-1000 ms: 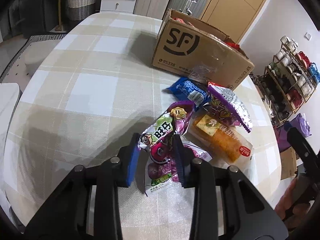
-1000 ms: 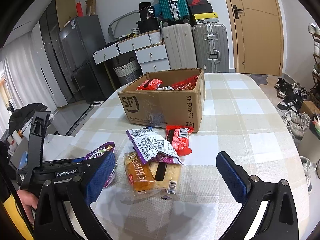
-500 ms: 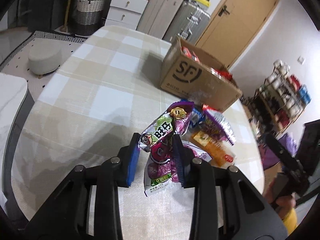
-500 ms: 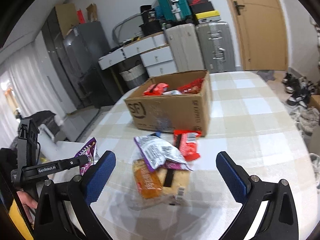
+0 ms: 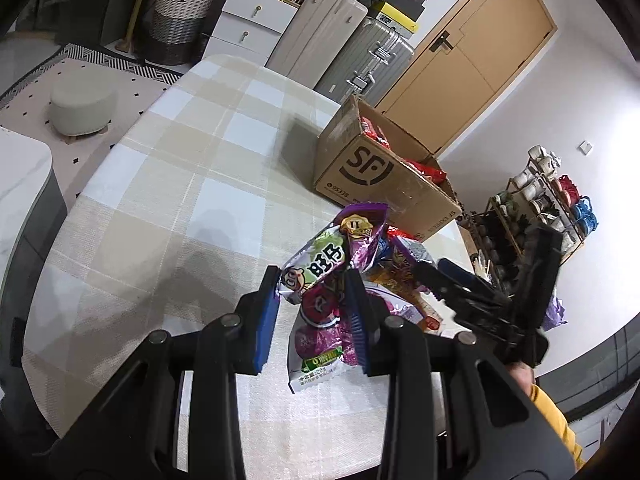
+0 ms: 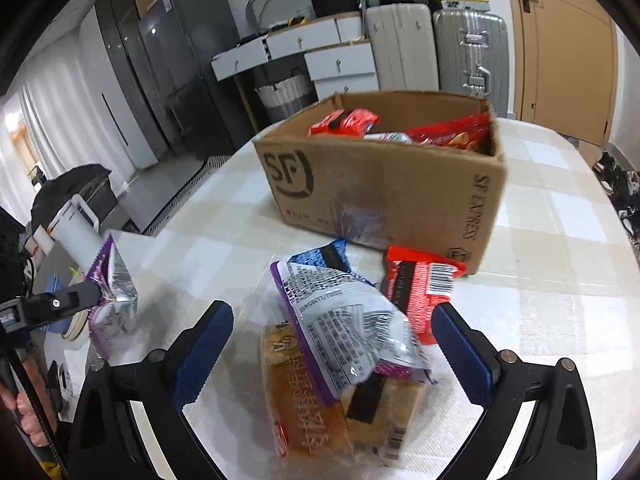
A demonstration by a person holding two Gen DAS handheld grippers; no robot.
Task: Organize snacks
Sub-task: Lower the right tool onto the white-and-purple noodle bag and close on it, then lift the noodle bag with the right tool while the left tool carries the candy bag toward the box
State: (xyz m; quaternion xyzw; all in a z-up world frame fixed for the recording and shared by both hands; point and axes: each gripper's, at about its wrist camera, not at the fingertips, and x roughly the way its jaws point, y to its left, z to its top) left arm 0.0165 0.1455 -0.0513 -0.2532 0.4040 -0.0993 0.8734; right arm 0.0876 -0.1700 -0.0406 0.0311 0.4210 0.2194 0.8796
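Observation:
My left gripper (image 5: 314,316) is shut on a purple and green snack packet (image 5: 326,276) and holds it above the checked table (image 5: 192,184). The packet also shows at the left of the right wrist view (image 6: 110,280). My right gripper (image 6: 332,356) is open and empty over a pile of snacks: a silver and purple packet (image 6: 340,324), an orange bread pack (image 6: 316,412), a blue packet (image 6: 324,256) and a red packet (image 6: 420,284). The open SF cardboard box (image 6: 384,184) stands behind the pile and holds red snack packets (image 6: 344,122).
The box also shows in the left wrist view (image 5: 372,172), beyond the held packet. Suitcases (image 6: 468,50) and white drawers (image 6: 320,52) stand behind the table. A shoe rack (image 5: 548,208) is off the table's right side. A round stool (image 5: 82,108) is on the floor at left.
My left gripper has lifted the purple and green packet off the table and higher. My right gripper has moved down and closer over the snack pile, still open.

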